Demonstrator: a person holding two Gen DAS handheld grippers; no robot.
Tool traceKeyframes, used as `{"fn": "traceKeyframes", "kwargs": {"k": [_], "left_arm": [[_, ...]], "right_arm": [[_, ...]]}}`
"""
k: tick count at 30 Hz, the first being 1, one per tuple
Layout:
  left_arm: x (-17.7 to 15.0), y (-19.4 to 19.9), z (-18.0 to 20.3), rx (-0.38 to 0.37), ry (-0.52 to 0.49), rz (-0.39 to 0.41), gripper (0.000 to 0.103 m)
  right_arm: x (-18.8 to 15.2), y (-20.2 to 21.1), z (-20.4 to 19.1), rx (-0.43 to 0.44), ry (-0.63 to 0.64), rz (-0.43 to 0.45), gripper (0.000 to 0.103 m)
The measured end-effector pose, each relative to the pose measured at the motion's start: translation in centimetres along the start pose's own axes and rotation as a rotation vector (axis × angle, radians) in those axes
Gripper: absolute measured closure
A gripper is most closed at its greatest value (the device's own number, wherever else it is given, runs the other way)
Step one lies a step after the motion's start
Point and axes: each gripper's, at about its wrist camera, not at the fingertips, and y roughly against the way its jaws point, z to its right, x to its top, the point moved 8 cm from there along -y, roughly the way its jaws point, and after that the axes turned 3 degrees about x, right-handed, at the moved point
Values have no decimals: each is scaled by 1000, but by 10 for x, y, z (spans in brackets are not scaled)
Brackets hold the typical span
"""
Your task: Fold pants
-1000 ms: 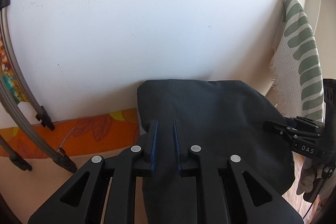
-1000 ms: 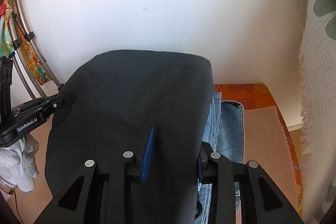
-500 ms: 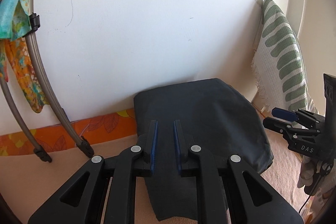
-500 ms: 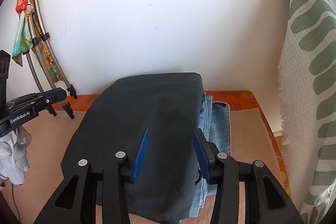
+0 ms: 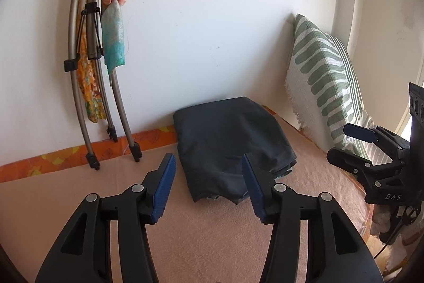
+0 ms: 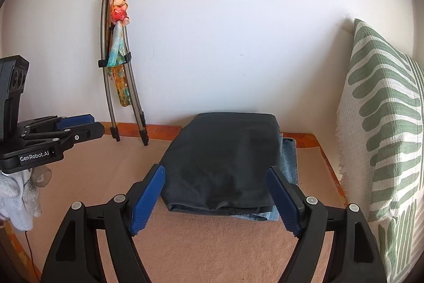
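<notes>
both grippers have let go and backed off: left gripper (image 5: 208, 186) and right gripper (image 6: 215, 196) stand wide apart, empty. dark pants (image 6: 225, 161) lie folded on jeans (image 6: 288, 158) by the wall. fold looks complete.

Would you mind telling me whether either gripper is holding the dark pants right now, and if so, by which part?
Nothing is held. The left gripper and right gripper are both open, clear of the folded dark pants.
</notes>
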Motion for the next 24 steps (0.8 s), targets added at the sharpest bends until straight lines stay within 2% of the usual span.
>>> {"fn": "traceKeyframes", "kwargs": {"k": [4, 7, 13, 18, 24], "left_arm": [[-14, 37, 4, -6, -5, 11, 48], [-29, 63, 7, -16, 3, 13, 42], [-64, 101, 5, -3, 39, 8, 32], [-92, 123, -4, 43, 69, -14, 28], [-120, 140, -19, 83, 131, 0, 28]], "right_arm": [[-9, 38, -29, -18, 34, 37, 10], [-19, 64, -47, -28, 39, 60, 0], [-46, 96, -71, -59, 26, 69, 0], [-68, 106, -85, -35, -33, 53, 0], [-84, 111, -101, -45, -54, 53, 0]]}}
